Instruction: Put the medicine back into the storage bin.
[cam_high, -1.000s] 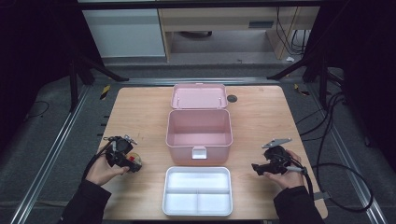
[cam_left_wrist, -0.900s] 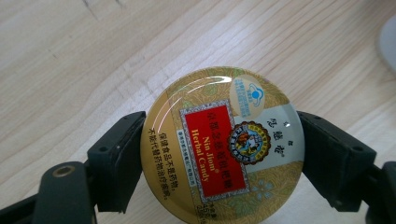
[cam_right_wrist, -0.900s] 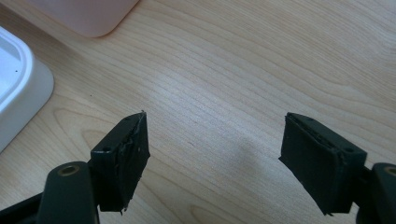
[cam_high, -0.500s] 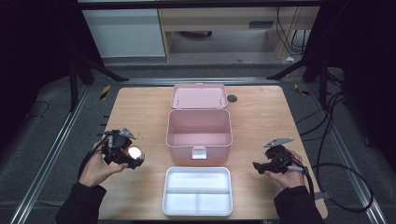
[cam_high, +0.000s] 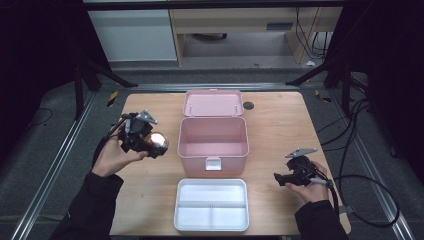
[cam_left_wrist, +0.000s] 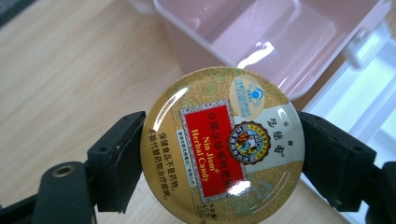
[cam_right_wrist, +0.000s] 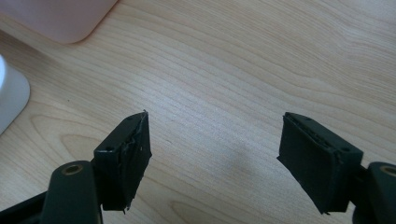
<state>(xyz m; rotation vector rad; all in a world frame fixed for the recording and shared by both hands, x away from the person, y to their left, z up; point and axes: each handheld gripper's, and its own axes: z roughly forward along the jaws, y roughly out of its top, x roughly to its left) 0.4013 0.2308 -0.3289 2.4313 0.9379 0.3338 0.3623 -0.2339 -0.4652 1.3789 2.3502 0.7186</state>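
High view: the left tool holds a round candy tin above the worktop, left of the open pink box — the right tool probably sits low.

Left gripper view: jaws pinch the tin's rim.

Right gripper view: jaws spread — bare wood between.

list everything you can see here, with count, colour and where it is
candy tin: 1, gold with a red label, clamped between the left gripper's jaws, left of the box
storage box: 1, pink, open, table centre, lid folded back behind it
tray: 1, white, divided, in front of the box
round disc: 1, dark, on the table right of the lid
table: 1, light wood
left gripper: 1, black, raised left of the box
right gripper: 1, black, jaws apart, low over bare table at the right
hands: 2, in dark sleeves, bottom edge
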